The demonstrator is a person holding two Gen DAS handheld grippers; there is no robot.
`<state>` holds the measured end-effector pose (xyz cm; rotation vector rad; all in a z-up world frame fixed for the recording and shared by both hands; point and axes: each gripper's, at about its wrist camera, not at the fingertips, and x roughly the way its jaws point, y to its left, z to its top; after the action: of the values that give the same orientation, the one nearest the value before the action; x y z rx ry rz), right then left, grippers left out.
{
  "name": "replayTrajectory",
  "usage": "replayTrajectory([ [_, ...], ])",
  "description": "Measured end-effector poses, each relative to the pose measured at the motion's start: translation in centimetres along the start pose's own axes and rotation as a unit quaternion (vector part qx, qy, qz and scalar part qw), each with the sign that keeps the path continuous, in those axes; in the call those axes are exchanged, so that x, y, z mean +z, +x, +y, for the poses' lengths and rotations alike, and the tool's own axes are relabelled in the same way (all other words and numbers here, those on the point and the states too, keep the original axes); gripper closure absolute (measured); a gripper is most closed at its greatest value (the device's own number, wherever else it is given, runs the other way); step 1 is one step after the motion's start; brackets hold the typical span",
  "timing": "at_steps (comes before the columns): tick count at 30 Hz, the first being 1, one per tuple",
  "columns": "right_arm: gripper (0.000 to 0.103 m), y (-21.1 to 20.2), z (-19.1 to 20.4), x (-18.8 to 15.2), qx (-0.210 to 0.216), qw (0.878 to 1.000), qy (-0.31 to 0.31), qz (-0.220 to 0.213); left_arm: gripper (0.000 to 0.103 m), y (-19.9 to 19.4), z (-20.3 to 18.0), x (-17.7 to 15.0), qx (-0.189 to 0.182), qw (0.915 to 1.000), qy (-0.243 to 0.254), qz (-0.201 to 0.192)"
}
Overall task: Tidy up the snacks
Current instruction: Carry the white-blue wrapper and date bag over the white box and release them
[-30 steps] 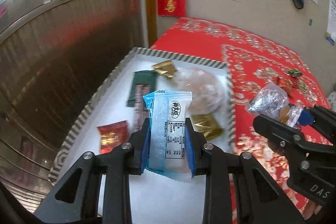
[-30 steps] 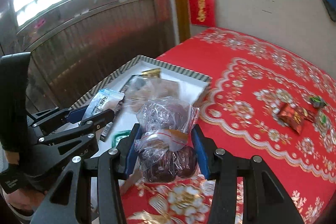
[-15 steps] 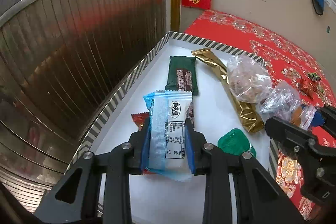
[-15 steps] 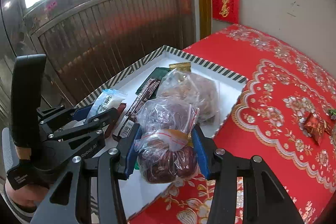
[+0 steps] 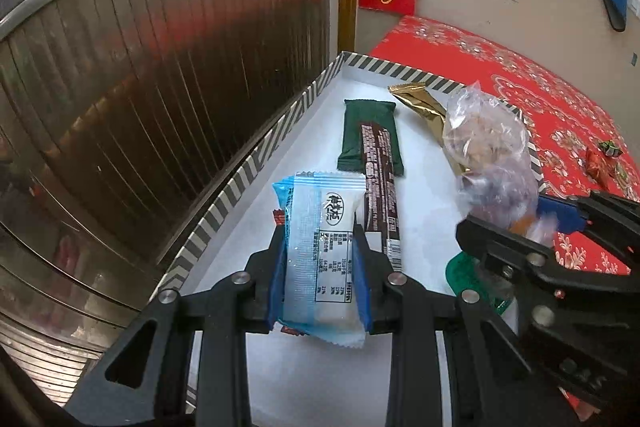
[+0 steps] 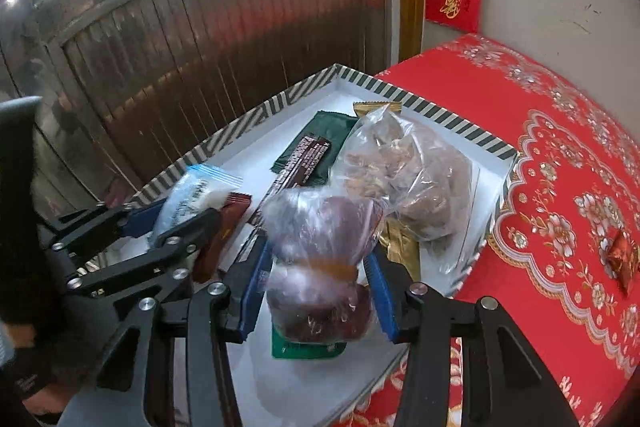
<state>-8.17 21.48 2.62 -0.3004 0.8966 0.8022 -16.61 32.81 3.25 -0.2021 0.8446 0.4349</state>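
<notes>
Holding a blue-white snack packet, the left tongs hang over the near-left part of the striped-rim tray, where white floor is free. The right tongs clamp a clear bag of dark fruits above a green packet near the tray's front edge. Only the right view shows the whole bag of brown snacks and the red cloth beside the tray.

Both wrist views look steeply down, close over the shared striped tray.
</notes>
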Motion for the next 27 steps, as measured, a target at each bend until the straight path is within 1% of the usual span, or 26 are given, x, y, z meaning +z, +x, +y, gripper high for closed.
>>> replayTrajectory([
  [6,0.056,1.4,-0.3,0.9,-0.008,1.0,0.002,0.008,0.071,0.0,0.2,0.0,0.002,1.0,-0.001,-0.003],
  [9,0.056,1.3,-0.4,0.9,-0.007,1.0,0.004,0.0,0.071,0.1,0.2,0.0,0.004,1.0,0.002,-0.006],
  [12,0.055,1.4,-0.6,0.8,-0.002,1.0,0.009,0.005,0.071,0.2,0.1,0.0,0.003,1.0,0.0,-0.007],
  [14,0.053,1.0,-0.8,0.6,0.001,1.0,0.012,0.001,0.071,0.2,0.0,0.0,0.005,1.0,0.0,-0.007],
  [15,0.052,0.7,-0.7,0.5,0.0,1.0,0.01,-0.004,0.068,0.2,0.0,0.0,0.007,1.0,0.0,-0.007],
  [16,0.052,0.4,-0.7,0.4,-0.003,1.0,0.009,-0.007,0.059,0.3,0.1,-0.1,0.012,0.9999,-0.002,-0.006],
  [17,0.052,0.0,-0.7,0.3,-0.007,1.0,0.008,-0.01,0.055,0.4,0.2,-0.1,0.014,0.9999,-0.005,-0.005],
  [18,0.052,-0.4,-0.6,0.2,-0.008,1.0,0.007,-0.013,0.046,0.4,0.3,-0.1,0.015,0.9998,-0.008,-0.005],
  [19,0.051,-0.9,-0.7,0.1,-0.004,1.0,0.008,-0.018,0.041,0.4,0.4,-0.1,0.014,0.9998,-0.01,-0.006],
  [20,0.047,-1.3,-0.7,0.0,0.0,1.0,0.009,-0.022,0.039,0.2,0.5,-0.1,0.014,0.9998,-0.011,-0.009],
  [22,0.042,-2.2,-0.6,-0.3,0.006,1.0,0.009,-0.029,0.028,0.1,0.3,-0.1,0.018,0.9997,-0.007,-0.011],
  [24,0.042,-3.0,-0.4,-0.5,0.006,0.999,0.006,-0.034,0.023,-0.3,0.0,-0.1,0.019,0.9997,-0.002,-0.014],
  [27,0.042,-4.8,-0.5,-1.3,0.014,0.999,0.007,-0.051,0.023,-1.0,-0.2,-0.1,0.016,0.9997,-0.004,-0.02],
])
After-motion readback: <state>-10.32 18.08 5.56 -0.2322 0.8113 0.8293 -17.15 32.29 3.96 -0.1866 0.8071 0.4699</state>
